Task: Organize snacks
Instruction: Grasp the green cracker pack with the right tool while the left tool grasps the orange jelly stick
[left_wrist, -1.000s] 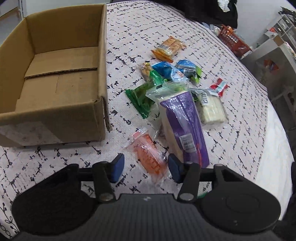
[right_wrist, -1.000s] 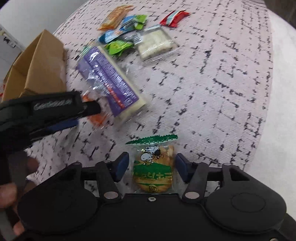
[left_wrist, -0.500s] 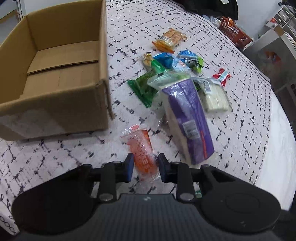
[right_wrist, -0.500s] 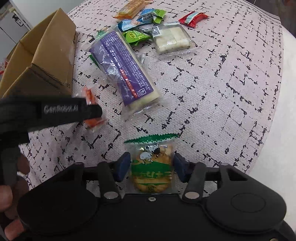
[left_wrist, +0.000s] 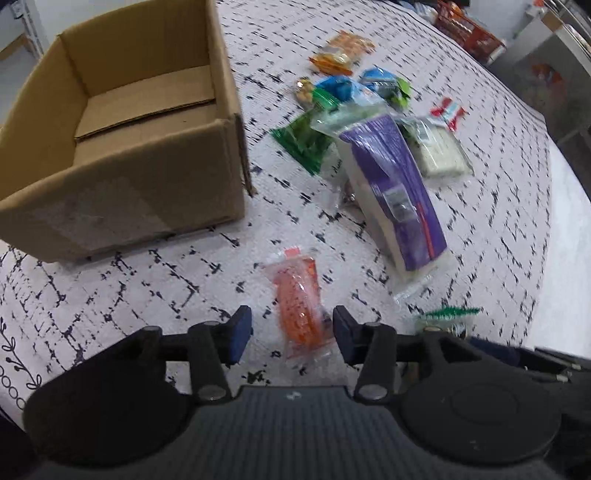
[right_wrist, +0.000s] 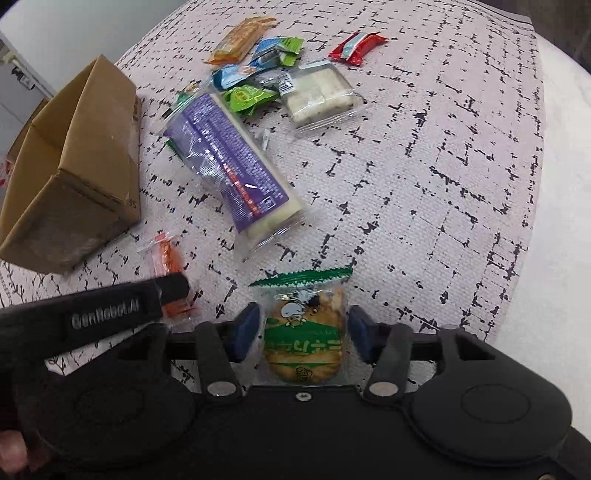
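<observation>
An orange snack packet (left_wrist: 300, 301) lies on the patterned cloth between the open fingers of my left gripper (left_wrist: 291, 332); the pads do not touch it. It also shows in the right wrist view (right_wrist: 168, 258). My right gripper (right_wrist: 301, 332) is open around a green-topped cracker packet (right_wrist: 303, 332) with small gaps each side. An empty cardboard box (left_wrist: 122, 147) stands to the left. A long purple pack (left_wrist: 395, 192) lies in the middle, and also shows in the right wrist view (right_wrist: 229, 162).
Several small packets lie beyond the purple pack: a white rice-cake tray (right_wrist: 319, 92), a red wrapper (right_wrist: 356, 46), an orange bag (right_wrist: 242, 38), blue and green packets (left_wrist: 354, 86). The cloth's edge (right_wrist: 535, 184) is on the right. Shelving and a red basket (left_wrist: 467, 31) stand beyond.
My left gripper narrowed around the orange packet half a second ago and has opened wide again, drawn back a little. My right gripper stays open around the cracker packet.
</observation>
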